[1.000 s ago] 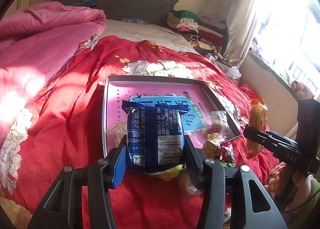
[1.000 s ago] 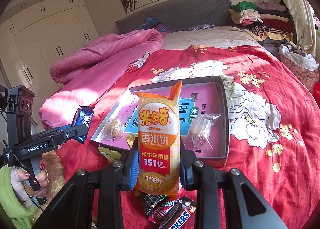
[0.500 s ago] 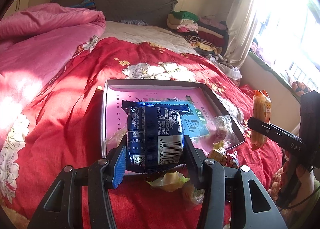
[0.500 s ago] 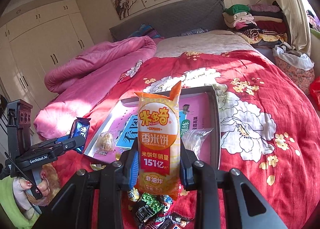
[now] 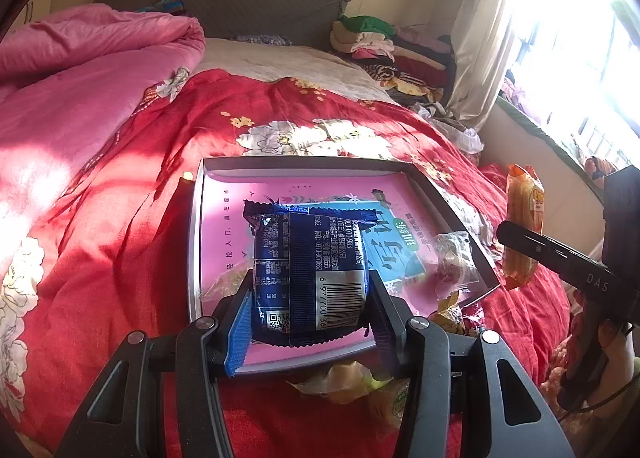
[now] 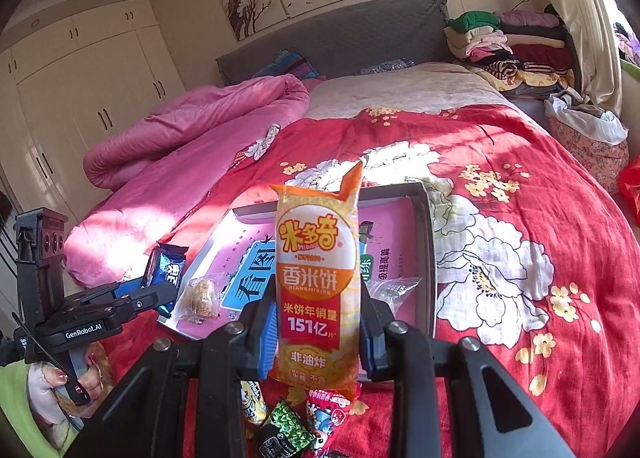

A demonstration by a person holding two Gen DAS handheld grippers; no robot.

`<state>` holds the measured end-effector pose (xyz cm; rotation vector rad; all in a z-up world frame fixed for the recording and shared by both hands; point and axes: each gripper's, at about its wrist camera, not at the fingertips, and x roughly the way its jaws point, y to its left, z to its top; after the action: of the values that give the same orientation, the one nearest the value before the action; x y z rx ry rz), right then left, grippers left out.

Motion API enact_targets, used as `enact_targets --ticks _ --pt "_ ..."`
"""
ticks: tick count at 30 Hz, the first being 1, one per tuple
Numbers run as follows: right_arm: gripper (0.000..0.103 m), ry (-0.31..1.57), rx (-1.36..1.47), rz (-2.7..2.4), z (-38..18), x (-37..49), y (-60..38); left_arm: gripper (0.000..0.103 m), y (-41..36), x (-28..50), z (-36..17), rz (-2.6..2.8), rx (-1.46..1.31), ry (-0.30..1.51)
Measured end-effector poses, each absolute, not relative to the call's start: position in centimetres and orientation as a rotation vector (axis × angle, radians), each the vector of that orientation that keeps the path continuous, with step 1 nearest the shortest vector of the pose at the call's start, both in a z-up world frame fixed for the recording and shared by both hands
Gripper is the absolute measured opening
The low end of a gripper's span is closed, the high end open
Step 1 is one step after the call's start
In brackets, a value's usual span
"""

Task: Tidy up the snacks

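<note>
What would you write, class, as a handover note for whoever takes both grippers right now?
Left gripper: shut on the blue pack, held over the tray's near end.
Right gripper: shut on the orange rice-cracker pack, held upright short of the tray.
Done: two clear-wrapped sweets lie in the tray.
Left: set both packs in, then collect the loose snacks on the red quilt.
</note>
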<state>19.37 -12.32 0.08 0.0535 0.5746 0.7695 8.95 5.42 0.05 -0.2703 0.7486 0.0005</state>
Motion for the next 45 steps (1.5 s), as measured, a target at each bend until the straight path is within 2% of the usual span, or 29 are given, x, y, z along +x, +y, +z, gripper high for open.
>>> enact_targets --ticks 45 --pt "0.033 0.703 -0.009 0.812 -4.3 22.6 -8.3 0.053 3.7 11.9 -2.3 -0.068 -0.217 0.815"
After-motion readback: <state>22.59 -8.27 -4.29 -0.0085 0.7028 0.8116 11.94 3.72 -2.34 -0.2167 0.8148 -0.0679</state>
